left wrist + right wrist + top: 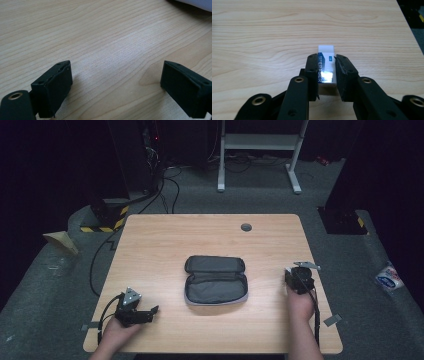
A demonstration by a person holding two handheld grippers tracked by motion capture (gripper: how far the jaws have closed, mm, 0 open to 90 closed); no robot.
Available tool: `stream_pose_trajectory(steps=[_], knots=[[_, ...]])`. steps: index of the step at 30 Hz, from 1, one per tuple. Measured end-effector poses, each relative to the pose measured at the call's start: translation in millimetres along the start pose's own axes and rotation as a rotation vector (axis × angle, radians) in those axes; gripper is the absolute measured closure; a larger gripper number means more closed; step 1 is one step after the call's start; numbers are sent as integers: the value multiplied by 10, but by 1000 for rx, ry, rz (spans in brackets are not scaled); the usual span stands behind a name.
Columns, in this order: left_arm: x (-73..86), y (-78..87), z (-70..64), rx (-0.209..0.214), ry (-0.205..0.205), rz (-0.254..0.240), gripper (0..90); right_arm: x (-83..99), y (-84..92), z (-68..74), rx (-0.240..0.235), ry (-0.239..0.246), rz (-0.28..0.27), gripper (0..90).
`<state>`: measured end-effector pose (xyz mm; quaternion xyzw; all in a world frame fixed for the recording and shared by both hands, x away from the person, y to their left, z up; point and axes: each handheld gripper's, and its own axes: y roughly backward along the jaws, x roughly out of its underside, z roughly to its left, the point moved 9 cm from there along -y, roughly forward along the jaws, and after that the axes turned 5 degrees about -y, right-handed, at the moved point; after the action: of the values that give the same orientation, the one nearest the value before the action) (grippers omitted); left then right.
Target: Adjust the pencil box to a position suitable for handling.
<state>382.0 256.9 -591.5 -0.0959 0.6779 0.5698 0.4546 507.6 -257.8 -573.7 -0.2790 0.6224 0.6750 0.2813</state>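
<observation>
A white eraser (326,67) in a blue printed sleeve lies on the wooden table (165,240) near its right edge. My right gripper (326,75) is shut on it, one black pad pressed against each long side. In the high view the right gripper (299,272) sits to the right of an open grey pencil case (216,280) at the table's middle. Near the front left corner my left gripper (149,313) rests low, pointing right toward the case. Its jaws stand wide open over bare wood in the left gripper view (116,82). A pale edge of the case (197,3) shows at the top right there.
A round grey cable hole (246,227) sits near the table's far edge. Bits of tape (332,320) mark the front corners. Beyond the table are a white desk frame (260,142), floor cables (170,185) and a plastic packet (388,277) on the floor at the right.
</observation>
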Motion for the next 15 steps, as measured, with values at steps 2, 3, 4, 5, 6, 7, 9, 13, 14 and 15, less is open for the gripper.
stream_pose_trajectory(steps=[2,3,4,5,6,7,9,13,14,15], knots=[[0,0,0,0,0,0,107,23,73,56,-22,17,-16,724],[0,1,5,-3,-4,1,107,43,111,90,-31,23,-23,724],[1,1,4,-3,-3,1,107,67,144,116,-37,39,-28,724],[1,1,4,-3,-3,1,107,67,144,116,-37,39,-28,724],[1,1,3,-2,-2,1,107,119,207,157,-44,65,-37,724],[1,1,3,-2,-2,1,107,142,239,178,-49,70,-42,724],[1,1,1,-2,-1,1,107,165,273,196,-53,75,-46,724],[1,1,2,-2,-1,1,107,208,442,313,-97,80,-84,723],[1,1,2,-2,-1,1,107,216,478,346,-103,77,-87,723],[1,1,2,-2,-1,1,107,217,505,374,-108,87,-99,724]])
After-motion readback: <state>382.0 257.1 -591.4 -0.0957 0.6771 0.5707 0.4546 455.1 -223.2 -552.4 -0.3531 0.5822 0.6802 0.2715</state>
